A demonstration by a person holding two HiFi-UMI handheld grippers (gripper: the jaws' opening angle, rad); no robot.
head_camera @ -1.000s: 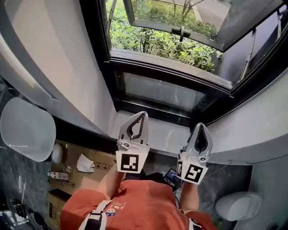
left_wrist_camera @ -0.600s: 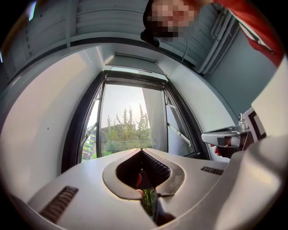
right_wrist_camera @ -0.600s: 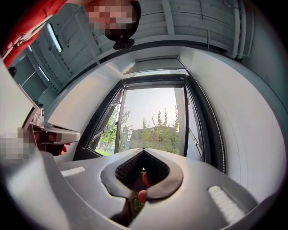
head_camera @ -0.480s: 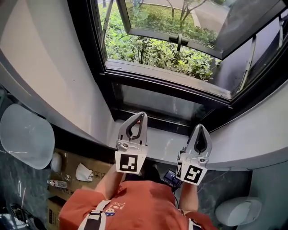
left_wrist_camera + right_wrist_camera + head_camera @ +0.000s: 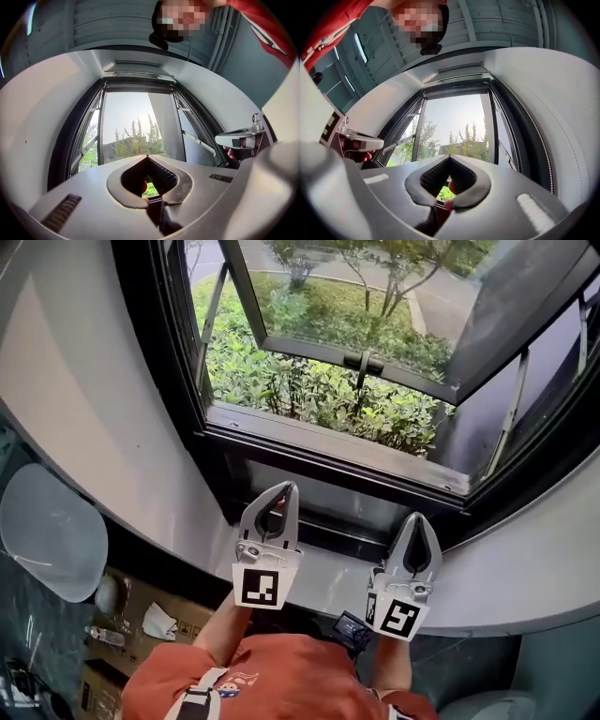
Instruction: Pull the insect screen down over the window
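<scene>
Head view: left gripper [image 5: 288, 487] beside right gripper [image 5: 415, 517].
Both were closed together (empty); the open window [image 5: 328, 442] lay beyond their tips.

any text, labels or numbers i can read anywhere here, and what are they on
No words or numbers can be read.
Cubes on the left gripper and right gripper: square black-and-white marker patterns, no letters.
Cardboard box: printed marks, too small to read.
Orange shirt: small print, too blurred to read.
</scene>
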